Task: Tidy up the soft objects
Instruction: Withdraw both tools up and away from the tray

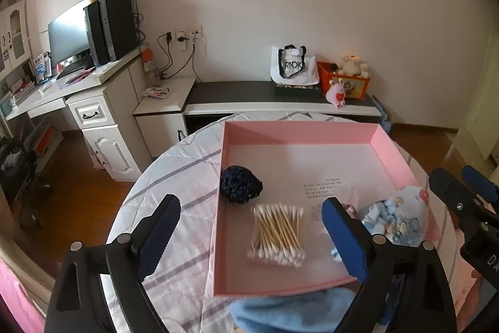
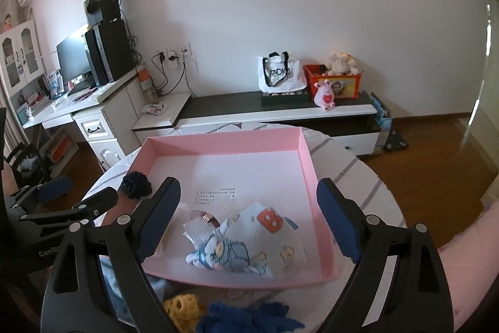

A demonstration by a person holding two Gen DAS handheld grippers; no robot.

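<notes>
A pink tray (image 1: 299, 131) (image 2: 224, 142) sits on a round table with a checked cloth (image 1: 174, 177). In it lie a dark blue knitted piece (image 1: 240, 183) (image 2: 136, 184), a packet of cotton swabs (image 1: 278, 234) and a white-and-blue printed cloth in a clear bag (image 1: 396, 214) (image 2: 249, 242). My left gripper (image 1: 249, 239) is open and empty above the tray's near left part. My right gripper (image 2: 249, 227) is open and empty above the printed cloth. A light blue soft item (image 1: 293, 311), a yellow knitted piece (image 2: 182, 309) and a blue knitted piece (image 2: 249, 319) lie in front of the tray.
Behind the table a low dark-topped cabinet (image 1: 249, 92) holds a white tote bag (image 1: 293, 66) and an orange box with plush toys (image 1: 346, 77). A white desk with a monitor and speakers (image 1: 93, 33) stands at the left. Wooden floor surrounds the table.
</notes>
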